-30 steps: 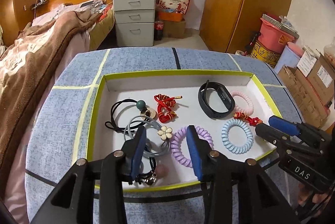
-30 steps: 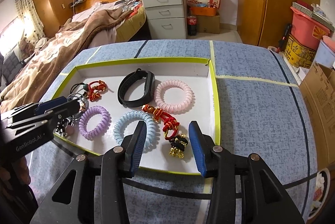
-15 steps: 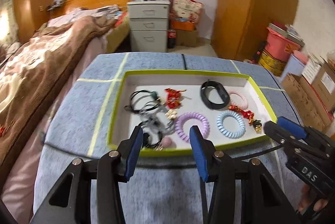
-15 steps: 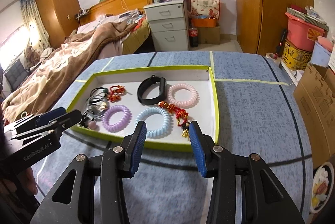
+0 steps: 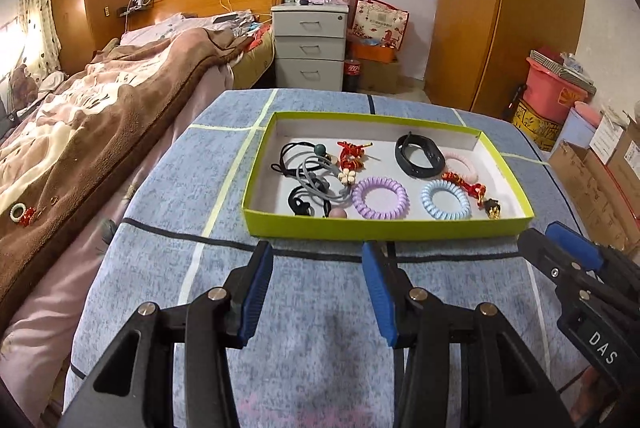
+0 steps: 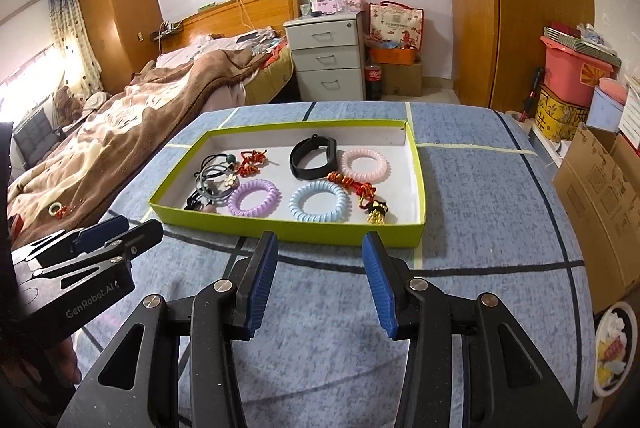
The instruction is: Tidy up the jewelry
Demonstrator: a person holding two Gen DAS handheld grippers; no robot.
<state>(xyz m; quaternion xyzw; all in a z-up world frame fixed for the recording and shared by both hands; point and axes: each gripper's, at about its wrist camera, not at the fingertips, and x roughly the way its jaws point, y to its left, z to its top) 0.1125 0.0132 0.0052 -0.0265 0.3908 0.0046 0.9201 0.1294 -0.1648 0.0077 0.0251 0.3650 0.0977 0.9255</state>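
Observation:
A shallow tray with a lime-green rim sits on the blue patchwork-covered surface and holds the jewelry. In it are a purple coil band, a light blue coil band, a pink coil band, a black wristband, red knotted cords and a tangle of black and grey hair ties. My left gripper hovers open, short of the tray's near wall, with nothing in it. My right gripper hangs before the tray, its jaws opening and nothing between them.
A bed with a brown blanket borders the left side; a small bracelet lies on it. Grey drawers and a wardrobe stand behind. Cardboard boxes and pink bins line the right.
Both grippers have drawn back from over the tray and risen slightly, so the tray now lies farther ahead. Neither has taken anything.

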